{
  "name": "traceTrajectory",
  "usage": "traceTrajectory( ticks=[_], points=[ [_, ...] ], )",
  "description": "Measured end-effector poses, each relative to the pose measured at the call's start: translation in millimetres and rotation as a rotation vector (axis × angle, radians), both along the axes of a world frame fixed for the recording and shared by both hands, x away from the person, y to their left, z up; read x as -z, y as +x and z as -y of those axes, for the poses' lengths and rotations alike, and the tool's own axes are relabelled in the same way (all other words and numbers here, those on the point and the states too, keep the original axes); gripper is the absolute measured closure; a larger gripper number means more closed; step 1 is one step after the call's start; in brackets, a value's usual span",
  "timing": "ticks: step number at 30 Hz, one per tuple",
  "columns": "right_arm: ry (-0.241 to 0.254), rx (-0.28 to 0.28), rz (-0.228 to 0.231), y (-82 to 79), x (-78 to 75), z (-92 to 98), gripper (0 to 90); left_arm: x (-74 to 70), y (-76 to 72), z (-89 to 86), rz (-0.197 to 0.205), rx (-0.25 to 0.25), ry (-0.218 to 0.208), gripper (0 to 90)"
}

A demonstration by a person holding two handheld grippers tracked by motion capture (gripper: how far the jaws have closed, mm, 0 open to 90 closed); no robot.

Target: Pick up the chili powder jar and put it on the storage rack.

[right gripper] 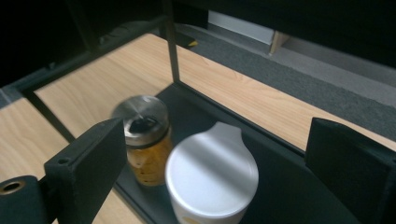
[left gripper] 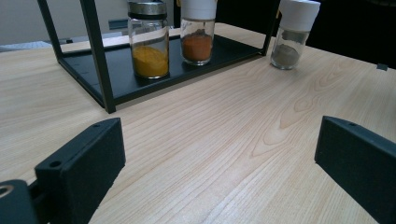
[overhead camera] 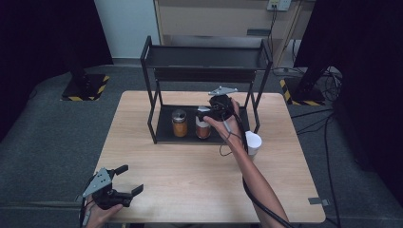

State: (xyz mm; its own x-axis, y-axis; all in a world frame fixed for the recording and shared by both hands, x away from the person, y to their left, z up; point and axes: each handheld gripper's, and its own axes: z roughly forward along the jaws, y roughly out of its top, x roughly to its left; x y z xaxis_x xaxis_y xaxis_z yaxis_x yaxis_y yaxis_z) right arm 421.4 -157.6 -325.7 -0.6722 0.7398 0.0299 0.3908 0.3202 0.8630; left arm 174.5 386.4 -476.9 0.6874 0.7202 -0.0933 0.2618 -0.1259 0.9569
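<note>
A black two-shelf rack [overhead camera: 151, 85] stands at the table's far middle. On its bottom shelf [right gripper: 289, 186] a metal-lidded jar of yellow spice [overhead camera: 179, 123] [left gripper: 149, 46] [right gripper: 142, 135] stands beside a white-lidded jar of orange spice [overhead camera: 203, 129] [left gripper: 197, 37] [right gripper: 212, 175]. My right gripper [overhead camera: 204, 114] [right gripper: 222, 144] hovers just above the white-lidded jar, open, its jaws wide on either side of the lid without touching it. Near the table's front left corner my left gripper [overhead camera: 130, 179] [left gripper: 219, 158] is open over bare wood, nothing between its jaws.
A third jar with a white lid and grey contents [overhead camera: 253, 142] [left gripper: 292, 37] stands on the table [overhead camera: 190, 180] just right of the rack, under the right forearm. The rack's upper shelf [overhead camera: 204, 57] overhangs the jars. Black stands and cables lie on the floor beyond.
</note>
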Motion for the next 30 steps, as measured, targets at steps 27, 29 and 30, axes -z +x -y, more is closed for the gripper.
traceTrajectory(
  ticks=[27, 29, 30],
  points=[
    [0.025, -0.134, 0.09, -84.4, -49.2, 62.3, 4.7, 0.4, -1.1, -1.2, 0.002, -0.007, -0.012, 0.3],
    [0.019, -0.137, 0.1, -92.6, -49.7, 66.7, 4.7, 0.6, -1.0, -1.2, 0.002, -0.008, -0.013, 0.3],
    [0.022, -0.138, 0.104, -96.9, -49.6, 69.4, 4.7, 0.6, -0.9, -1.2, 0.001, -0.008, -0.013, 0.3]
  ],
)
